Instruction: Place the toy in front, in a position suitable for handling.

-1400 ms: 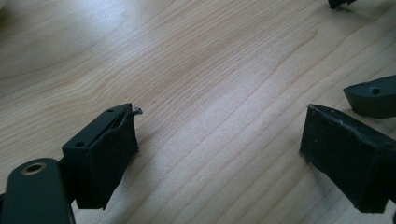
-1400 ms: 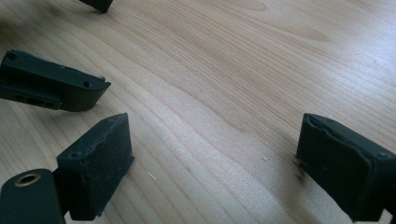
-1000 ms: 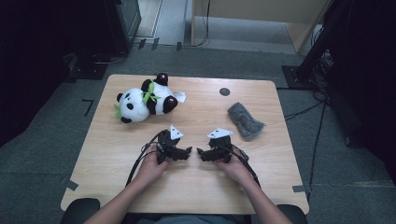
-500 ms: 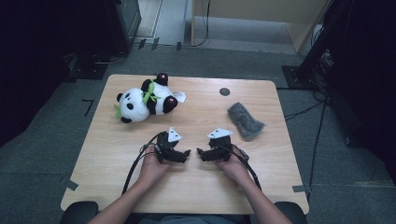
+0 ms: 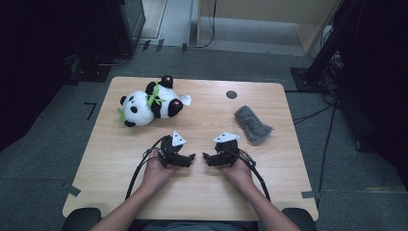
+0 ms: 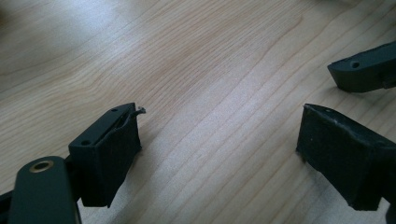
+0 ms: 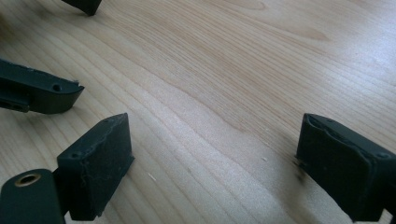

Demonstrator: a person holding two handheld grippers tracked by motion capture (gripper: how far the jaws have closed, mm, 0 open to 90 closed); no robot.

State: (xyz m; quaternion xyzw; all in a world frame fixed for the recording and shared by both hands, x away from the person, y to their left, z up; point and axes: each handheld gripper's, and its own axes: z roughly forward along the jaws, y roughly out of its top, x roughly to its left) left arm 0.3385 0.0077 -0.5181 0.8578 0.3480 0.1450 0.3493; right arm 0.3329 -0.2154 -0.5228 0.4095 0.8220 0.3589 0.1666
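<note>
1. The left tongs (image 5: 191,158) rested on the wooden surface (image 5: 120,163) near its front middle, held in the person's left hand (image 5: 156,168), with the jaws spread wide and nothing between them.
2. The right tongs (image 5: 206,158) lay just beside them in the right hand (image 5: 238,167), jaws likewise spread apart and empty; the two sets of tips faced each other, close but not touching.
3. Each tool carried a pale three-cornered plate on top, and a dark cable trailed back from each toward the person.
4. In the left gripper view the left tongs (image 6: 219,144) showed bare wood grain between black padded jaws, and a jaw tip of the other tool sat at the upper right.
5. In the right gripper view the right tongs (image 7: 212,154) framed bare wood in the same way, with a jaw of the left tool at the left edge.
6. A plush panda (image 5: 149,102) with a green leaf collar lay on its side at the far left of the surface, well apart from both tools.
7. A grey felt-like pouch (image 5: 252,124) lay at the far right, nearer the right hand but untouched.
8. A small dark round disc (image 5: 231,95) sat near the far edge, between the panda and the pouch.
9. No brand, label or writing could be read on any item; a small white tag beside the panda was too small to make out.
</note>
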